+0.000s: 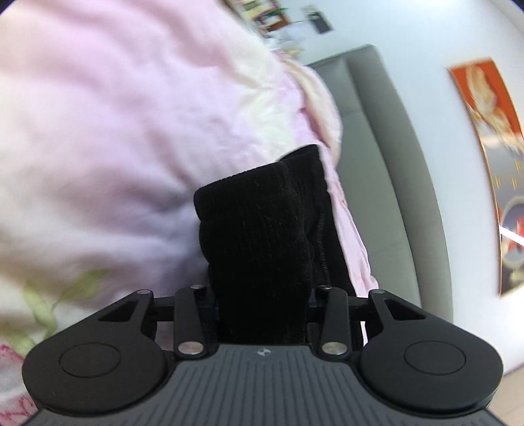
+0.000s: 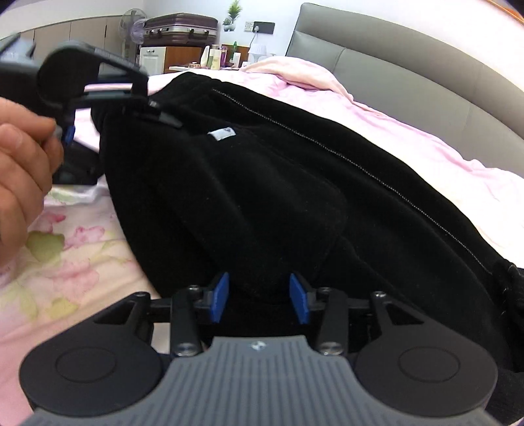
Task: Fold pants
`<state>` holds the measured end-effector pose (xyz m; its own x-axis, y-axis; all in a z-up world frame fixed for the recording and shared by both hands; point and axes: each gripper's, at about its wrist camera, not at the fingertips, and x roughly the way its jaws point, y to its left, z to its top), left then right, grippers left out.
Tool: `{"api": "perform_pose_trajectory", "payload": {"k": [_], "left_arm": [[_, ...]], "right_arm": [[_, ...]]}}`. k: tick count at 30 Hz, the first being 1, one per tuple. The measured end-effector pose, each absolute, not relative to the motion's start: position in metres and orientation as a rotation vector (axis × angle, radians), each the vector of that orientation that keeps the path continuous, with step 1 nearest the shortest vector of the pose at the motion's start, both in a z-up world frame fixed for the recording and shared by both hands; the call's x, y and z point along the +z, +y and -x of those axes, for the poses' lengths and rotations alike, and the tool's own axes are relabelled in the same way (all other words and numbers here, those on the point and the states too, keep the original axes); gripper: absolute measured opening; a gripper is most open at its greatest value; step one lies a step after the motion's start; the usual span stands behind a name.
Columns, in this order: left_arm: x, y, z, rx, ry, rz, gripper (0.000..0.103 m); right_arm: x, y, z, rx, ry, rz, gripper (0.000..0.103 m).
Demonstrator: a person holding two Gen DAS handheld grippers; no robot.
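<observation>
Left gripper (image 1: 262, 314) is clamped tight on a bunched fold of the black fleece pants (image 2: 262, 183) lying on the pink bedspread (image 2: 409, 131). Right gripper (image 2: 258, 298) sits partly open, blue pads (image 2: 220, 296) straddling the fabric without pinching.

- A grey padded headboard (image 2: 409, 68) is standing at the bed's far edge against a white wall (image 1: 425, 39).
- A framed orange picture (image 1: 491, 157) is hanging on that wall.
- A maroon suitcase (image 2: 180, 31) is sitting on a wooden cabinet (image 2: 183, 57) beyond the bed's far left corner, beside a standing fan (image 2: 131, 24).
- Bright, even light is filling the room.
</observation>
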<state>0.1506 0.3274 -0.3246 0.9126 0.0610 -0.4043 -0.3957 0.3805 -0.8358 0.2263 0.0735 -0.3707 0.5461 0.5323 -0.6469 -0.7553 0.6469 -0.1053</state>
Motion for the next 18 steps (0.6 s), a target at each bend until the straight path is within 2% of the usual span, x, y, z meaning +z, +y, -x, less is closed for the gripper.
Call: {"api": "perform_pose_trajectory", "payload": {"k": [2,5,11,14,18], "left_arm": [[-0.305,0.314,-0.156,0.31,0.333,1.046,0.041],[-0.268,0.282,-0.171,0.324,0.362,0.779,0.041],[-0.214,0.191,-0.214,0.231,0.424,0.192,0.04],[-0.217,0.126,-0.241,0.201,0.507,-0.16,0.041],[-0.244,0.058,-0.259,0.154,0.518,-0.414,0.041]], "right_arm": [[-0.368,0.067,-0.233,0.79,0.653,0.319,0.04],[-0.356,0.049,-0.252,0.775,0.778,0.156,0.033],[-0.306,-0.023,-0.28,0.689,0.878,-0.082,0.033],[-0.286,-0.063,-0.283,0.631,0.863,-0.176,0.033],[-0.276,-0.111,-0.281,0.527,0.828,-0.259,0.034]]}}
